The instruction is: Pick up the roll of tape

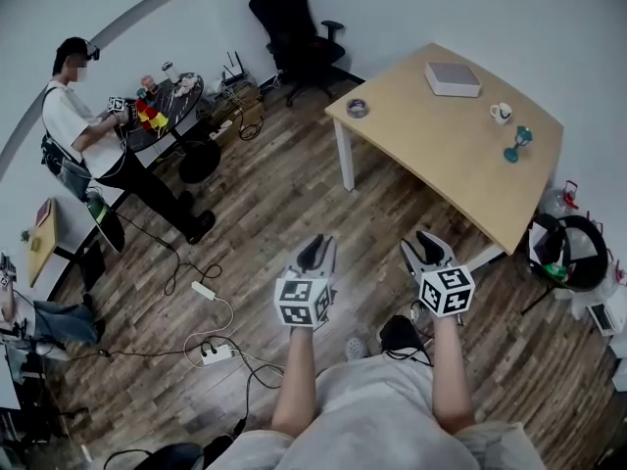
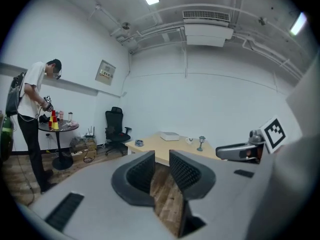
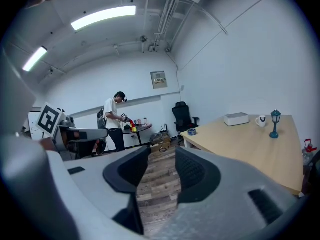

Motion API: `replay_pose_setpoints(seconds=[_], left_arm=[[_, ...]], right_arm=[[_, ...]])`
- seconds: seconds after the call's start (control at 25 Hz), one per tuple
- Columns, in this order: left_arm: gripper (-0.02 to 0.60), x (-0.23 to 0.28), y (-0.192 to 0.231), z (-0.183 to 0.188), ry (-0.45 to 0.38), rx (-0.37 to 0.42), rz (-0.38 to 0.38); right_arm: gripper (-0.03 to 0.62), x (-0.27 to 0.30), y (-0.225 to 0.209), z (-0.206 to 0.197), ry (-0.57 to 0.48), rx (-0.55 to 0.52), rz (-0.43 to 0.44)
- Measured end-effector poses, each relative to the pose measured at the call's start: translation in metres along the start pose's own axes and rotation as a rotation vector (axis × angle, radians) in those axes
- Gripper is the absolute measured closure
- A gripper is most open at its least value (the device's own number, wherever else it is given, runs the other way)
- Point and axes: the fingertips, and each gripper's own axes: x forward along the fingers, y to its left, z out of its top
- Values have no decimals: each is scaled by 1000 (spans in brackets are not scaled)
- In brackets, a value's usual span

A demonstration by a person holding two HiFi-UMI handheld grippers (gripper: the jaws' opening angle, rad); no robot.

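Left gripper (image 1: 317, 247): lower centre of the head view, held out on a bare forearm above the floor. In its own view the two jaws stand a narrow gap apart, with only floorboards between them. It grips nothing.
Right gripper (image 1: 426, 245): just right of the other in the head view, at about the same height in the frame. Its jaws are parted somewhat wider, again with bare floorboards in the gap and nothing held.
Roll of tape (image 1: 358, 108): lies flat at the left corner of the table, above centre in the head view. It is well apart from both grippers and untouched. In each gripper view it shows small on that corner, above the jaw tips.
Table (image 1: 441, 155): light wood top on white legs, upper right of the head view.
White box (image 1: 452, 78): flat, at the far side of the table top.
Mug (image 1: 501, 114): white, to the right of the box.
Teal ornament (image 1: 517, 145): upright and slender, near the mug at the right edge of the table.
Office chair (image 1: 294, 27): black, top centre, against the wall.
Person (image 1: 83, 130): upper left, standing at a dark round table (image 1: 181, 101) that bears coloured cups (image 1: 149, 116).
Power strip (image 1: 216, 353): white, on the wooden floor (image 1: 274, 204) at lower left, among loose cables.
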Motion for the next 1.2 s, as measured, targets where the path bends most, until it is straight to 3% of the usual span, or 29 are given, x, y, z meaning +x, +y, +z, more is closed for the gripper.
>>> replay_pose_setpoints(seconds=[0.32,0.6,0.8,0.96,1.2], left_arm=[[480,0,27,2,-27,-34,43],[480,13,73,-4,-6,-61,127],[465,35,115,12,-16,-49,178],[468,77,125,31,-61,-60,147],[468,147,133,49,-45,-52,108]], right_arm=[[408,11,-17,-4,1,69,0],[379,66,-20,1,43,56,51],[370,115,-16,17,51,37,94],[335,153,-39,24,109,-14,83],[322,205,-76,46,110,-27,82]])
